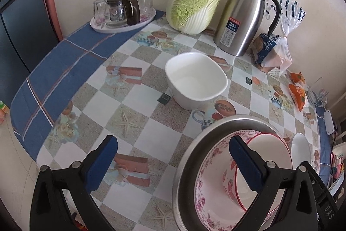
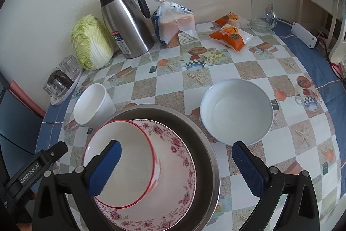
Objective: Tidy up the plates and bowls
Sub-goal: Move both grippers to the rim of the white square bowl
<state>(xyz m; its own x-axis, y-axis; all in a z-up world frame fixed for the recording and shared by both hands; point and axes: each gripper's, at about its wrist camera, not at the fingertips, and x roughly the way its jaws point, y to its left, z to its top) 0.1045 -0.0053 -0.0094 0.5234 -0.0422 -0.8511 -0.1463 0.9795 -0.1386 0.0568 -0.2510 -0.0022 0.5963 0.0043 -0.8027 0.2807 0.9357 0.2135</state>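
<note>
red-rimmed bowl (image 2: 121, 163) lies under the right gripper (image 2: 176, 168) fingers.

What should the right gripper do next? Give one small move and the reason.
Probably move the right gripper forward and right to the round white bowl. That bowl stands alone on the checked tablecloth, while the red-rimmed bowl already sits in the floral plate inside the metal basin. Both the right and the left gripper are open and empty.
</note>
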